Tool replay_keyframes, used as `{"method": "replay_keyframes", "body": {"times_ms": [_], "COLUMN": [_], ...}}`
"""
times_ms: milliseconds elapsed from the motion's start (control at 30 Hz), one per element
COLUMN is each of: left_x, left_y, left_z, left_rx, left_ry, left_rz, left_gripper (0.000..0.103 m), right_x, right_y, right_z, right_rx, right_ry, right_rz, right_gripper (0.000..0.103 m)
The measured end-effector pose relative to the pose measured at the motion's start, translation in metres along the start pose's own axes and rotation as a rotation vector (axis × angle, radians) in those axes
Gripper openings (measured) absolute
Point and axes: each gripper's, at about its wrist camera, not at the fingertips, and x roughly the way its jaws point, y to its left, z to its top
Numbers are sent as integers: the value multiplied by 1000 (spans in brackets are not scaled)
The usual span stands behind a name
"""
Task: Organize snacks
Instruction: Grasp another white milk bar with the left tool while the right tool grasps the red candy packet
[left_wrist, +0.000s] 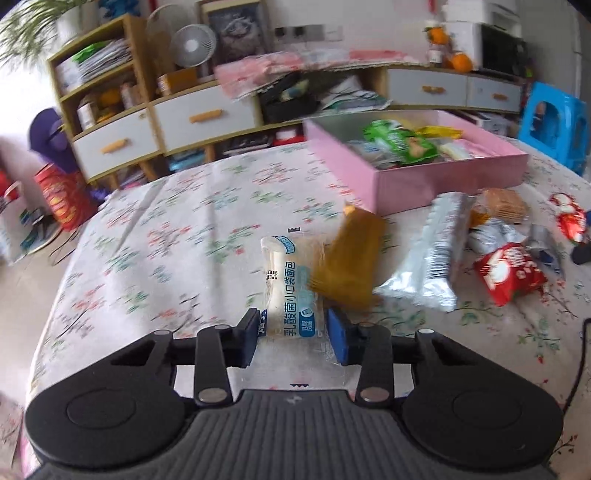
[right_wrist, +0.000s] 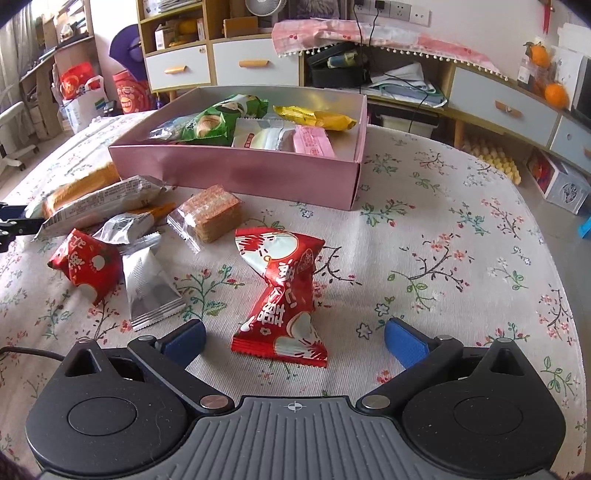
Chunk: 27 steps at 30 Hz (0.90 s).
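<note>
My left gripper (left_wrist: 291, 334) is shut on a clear bread packet with blue print (left_wrist: 291, 284), held above the floral tablecloth. A blurred orange-brown packet (left_wrist: 349, 258) hangs against the bread packet's right side. The pink box (left_wrist: 424, 181) holding several snacks stands at the far right. My right gripper (right_wrist: 295, 341) is open, its blue fingers on either side of a red snack packet (right_wrist: 284, 295) lying on the cloth. The pink box (right_wrist: 236, 171) lies beyond it.
Loose snacks lie left of the right gripper: a second red packet (right_wrist: 86, 264), a silver packet (right_wrist: 147, 284), a wafer pack (right_wrist: 208, 214) and long silver packets (right_wrist: 99, 205). Low cabinets (right_wrist: 255, 66) stand behind the table. The table edge (right_wrist: 554, 280) curves at right.
</note>
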Motion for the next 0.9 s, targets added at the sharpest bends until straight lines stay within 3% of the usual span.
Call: {"method": "replay_keyframes", "body": {"times_ms": [200,467,700,900], "left_x": [-3,7,12,12], "left_y": [9,19,15,13], "left_z": [-2,3,10,12], "left_rx": [-30,-122,-148,-153], "left_ry": [36,34,37,37], "left_rz": [55,68,70,60], "left_gripper": [39,64,62,50], "right_x": [1,4,6,4], "right_y": [-1,-8,0,2], "right_z": [2,8,12,15], "right_rx": [5,58,47,54], "right_ry": [-10,-16,-15,-16], "right_rz": [-26,-65,-51,-37], "right_gripper": [101,100,91,74]}}
